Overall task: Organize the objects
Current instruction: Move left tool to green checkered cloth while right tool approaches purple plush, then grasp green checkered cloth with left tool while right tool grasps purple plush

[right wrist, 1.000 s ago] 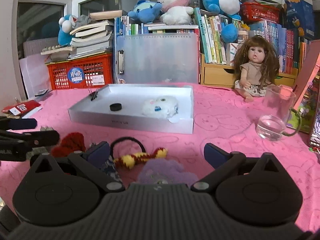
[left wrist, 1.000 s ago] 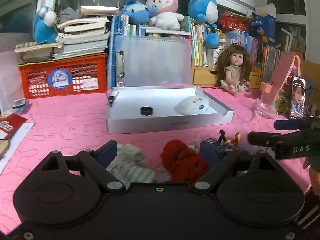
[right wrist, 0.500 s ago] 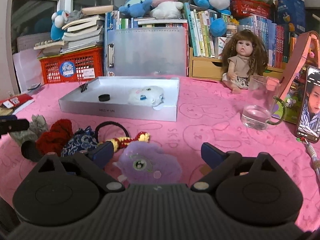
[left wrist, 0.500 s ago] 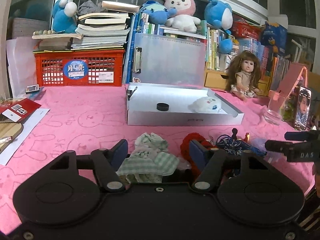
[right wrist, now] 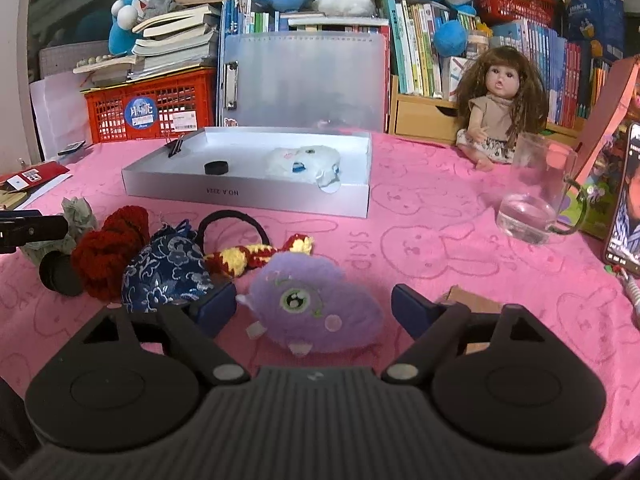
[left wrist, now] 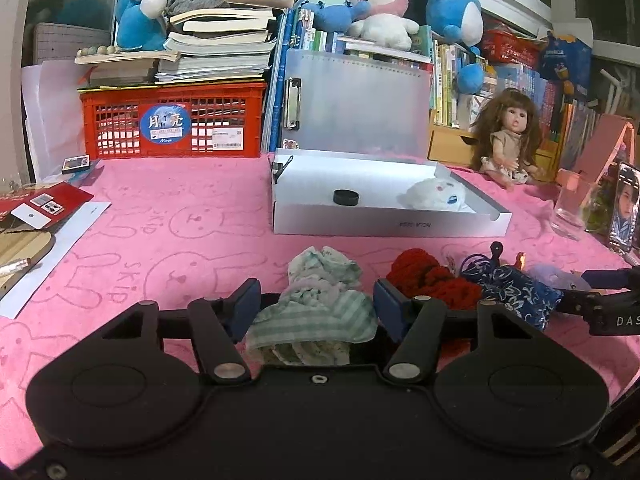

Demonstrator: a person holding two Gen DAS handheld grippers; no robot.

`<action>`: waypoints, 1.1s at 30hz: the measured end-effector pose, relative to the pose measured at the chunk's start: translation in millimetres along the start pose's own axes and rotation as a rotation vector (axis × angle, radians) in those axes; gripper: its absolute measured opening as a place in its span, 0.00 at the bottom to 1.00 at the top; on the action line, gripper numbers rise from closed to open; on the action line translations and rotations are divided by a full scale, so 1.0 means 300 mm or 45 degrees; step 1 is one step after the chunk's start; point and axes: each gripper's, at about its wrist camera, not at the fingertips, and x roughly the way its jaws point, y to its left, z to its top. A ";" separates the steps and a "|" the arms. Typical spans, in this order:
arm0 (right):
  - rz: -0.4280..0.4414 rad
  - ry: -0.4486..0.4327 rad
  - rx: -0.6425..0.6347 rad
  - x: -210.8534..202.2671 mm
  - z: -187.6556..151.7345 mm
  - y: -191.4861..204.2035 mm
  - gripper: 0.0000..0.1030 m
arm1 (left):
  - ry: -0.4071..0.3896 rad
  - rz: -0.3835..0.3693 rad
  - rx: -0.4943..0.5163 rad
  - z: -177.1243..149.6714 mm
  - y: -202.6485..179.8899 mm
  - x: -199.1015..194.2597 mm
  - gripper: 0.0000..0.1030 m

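A white tray (left wrist: 384,225) (right wrist: 240,196) on the pink cloth holds a black cap (left wrist: 345,197), a white plush (left wrist: 434,196) and a black clip (right wrist: 175,147). My left gripper (left wrist: 316,306) is open with its jaws either side of a crumpled green-and-white cloth (left wrist: 320,300). My right gripper (right wrist: 312,310) is open around a purple plush (right wrist: 312,308). Between them lie a red knitted piece (right wrist: 108,246), a blue patterned pouch (right wrist: 166,268), a black hair band (right wrist: 236,220) and a red-yellow knitted piece (right wrist: 260,254).
A glass mug (right wrist: 536,196), a phone (right wrist: 624,204) and a pink stand (left wrist: 600,152) are at the right. A doll (right wrist: 496,108), a clipboard case (left wrist: 352,108), a red crate (left wrist: 172,120) and books line the back. Red cards (left wrist: 36,208) lie left.
Both grippers have pulled back and to the left. The cloth now lies between the left jaws and the purple plush between the right jaws. The left jaws have narrowed somewhat.
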 end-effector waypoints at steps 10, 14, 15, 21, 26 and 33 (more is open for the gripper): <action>0.016 0.015 0.027 0.010 -0.012 0.000 0.82 | 0.030 0.008 0.008 -0.024 -0.003 0.015 0.58; 0.017 0.027 0.033 0.016 -0.022 0.000 0.81 | 0.040 0.004 0.011 -0.030 -0.010 0.022 0.58; 0.016 0.031 0.034 0.018 -0.024 -0.001 0.81 | 0.041 0.003 0.011 -0.031 -0.011 0.022 0.58; 0.015 0.031 0.044 0.020 -0.027 -0.004 0.80 | 0.036 0.001 0.015 -0.033 -0.015 0.023 0.54; 0.015 0.032 0.046 0.020 -0.027 -0.004 0.78 | 0.032 0.007 0.017 -0.037 -0.018 0.023 0.44; -0.002 -0.027 0.069 -0.008 -0.022 0.000 0.63 | -0.021 -0.006 0.031 -0.028 -0.035 -0.008 0.28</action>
